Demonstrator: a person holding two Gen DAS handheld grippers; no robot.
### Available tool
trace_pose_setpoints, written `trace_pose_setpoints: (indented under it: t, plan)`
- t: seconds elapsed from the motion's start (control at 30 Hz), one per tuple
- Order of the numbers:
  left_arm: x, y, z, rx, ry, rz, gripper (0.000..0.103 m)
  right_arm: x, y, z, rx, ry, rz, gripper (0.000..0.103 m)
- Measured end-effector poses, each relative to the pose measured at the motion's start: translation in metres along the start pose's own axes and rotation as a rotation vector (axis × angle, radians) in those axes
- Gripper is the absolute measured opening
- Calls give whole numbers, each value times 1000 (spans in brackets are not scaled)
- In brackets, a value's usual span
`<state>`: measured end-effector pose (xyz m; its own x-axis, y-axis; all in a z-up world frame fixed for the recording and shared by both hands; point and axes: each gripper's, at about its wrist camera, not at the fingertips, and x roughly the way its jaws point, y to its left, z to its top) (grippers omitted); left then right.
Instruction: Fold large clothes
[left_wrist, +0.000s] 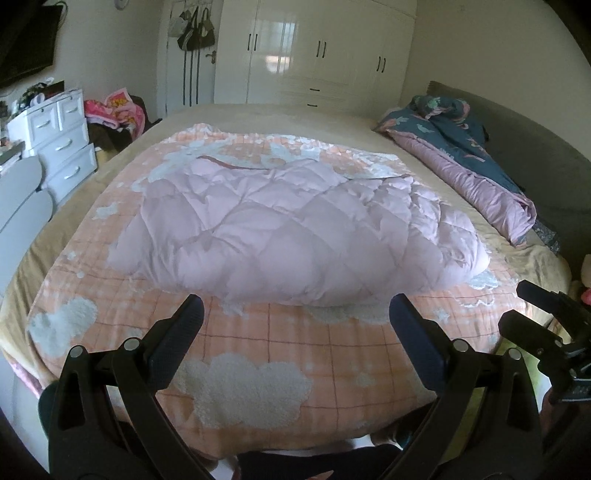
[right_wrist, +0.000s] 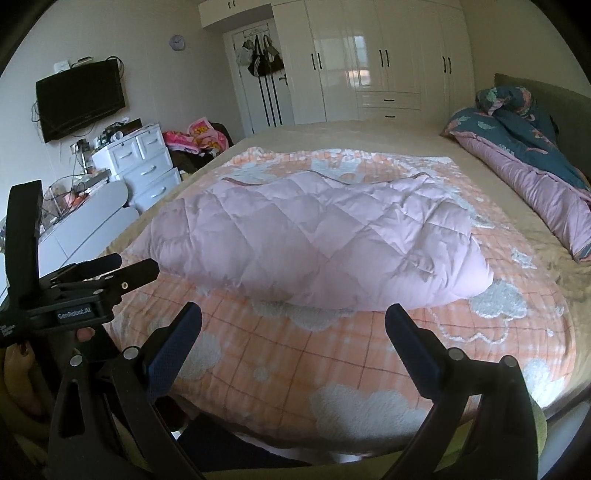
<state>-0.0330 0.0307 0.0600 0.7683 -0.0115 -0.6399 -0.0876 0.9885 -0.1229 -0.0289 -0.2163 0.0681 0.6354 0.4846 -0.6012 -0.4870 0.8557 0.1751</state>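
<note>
Fingers on both grippers, left (left_wrist: 295, 314) and right (right_wrist: 293, 321), spread wide, empty. Quilt (left_wrist: 295, 229) mid-bed looks puffy, light, floppy; I'd pinch its near-edge corners.

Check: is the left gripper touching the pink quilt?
Apart. In the left wrist view, the left gripper is open, with orange blanket visible between its fingers and the pink quilt.

pink quilted garment (left_wrist: 295, 229), folded, on bed
</note>
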Motion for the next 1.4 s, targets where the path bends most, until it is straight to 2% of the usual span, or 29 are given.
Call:
trace_pose_setpoints:
  t: [1.4]
  plan:
    - [-3, 3, 1, -3, -1, 42, 94, 0, -1, -1, 3, 2, 4, 99]
